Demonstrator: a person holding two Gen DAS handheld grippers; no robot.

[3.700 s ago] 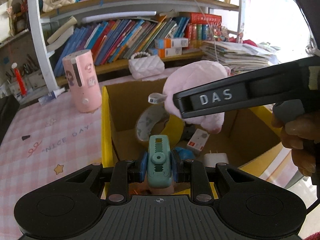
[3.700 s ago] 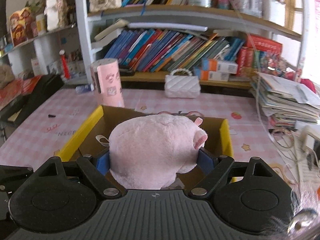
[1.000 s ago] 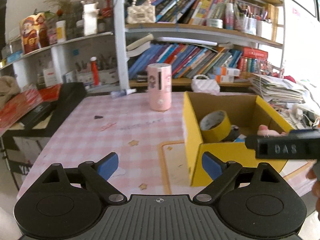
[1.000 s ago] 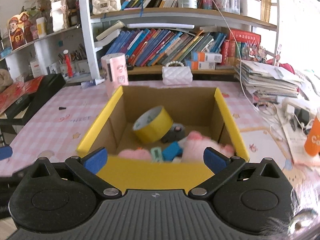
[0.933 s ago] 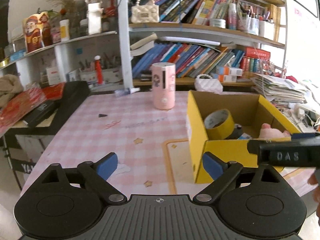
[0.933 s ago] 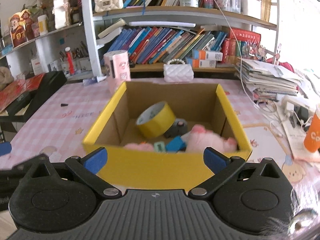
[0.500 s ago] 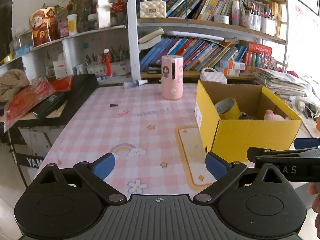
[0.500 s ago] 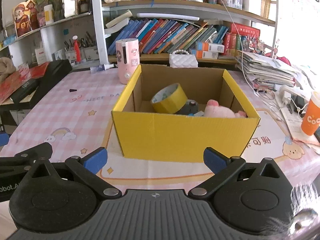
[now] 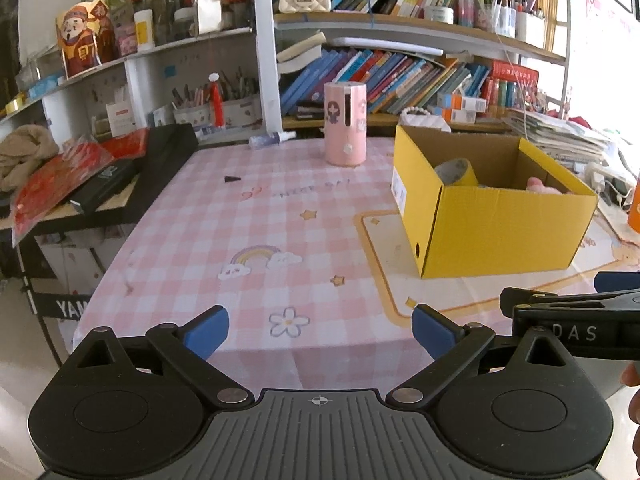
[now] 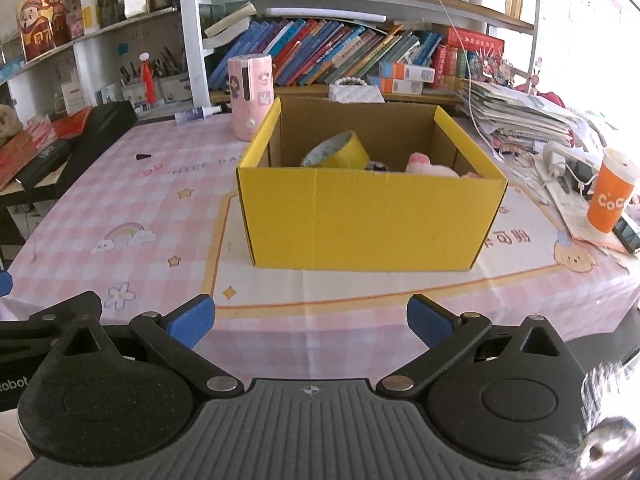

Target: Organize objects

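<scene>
Both tongs standing wide apart and empty, short of the yellow box.

Left wrist view: the left gripper [image 9: 320,330] is gaping with nothing between its blue pads, while the yellow box [image 9: 504,232] is sitting ahead to its right, on the checked tablecloth [image 9: 248,216].
Right wrist view: the right gripper [image 10: 311,320] is likewise spread and touching nothing; the box is sitting straight ahead, holding a tape roll [image 10: 338,152] and pink plush [image 10: 430,166].

both fisheye views are bright and sharp. daylight enters from the right, washing out the upper right corner (detail lost there). the open yellow cardboard box [image 10: 370,216] casts a soft shadow. straight shelves bow toward the darkened edges.
</scene>
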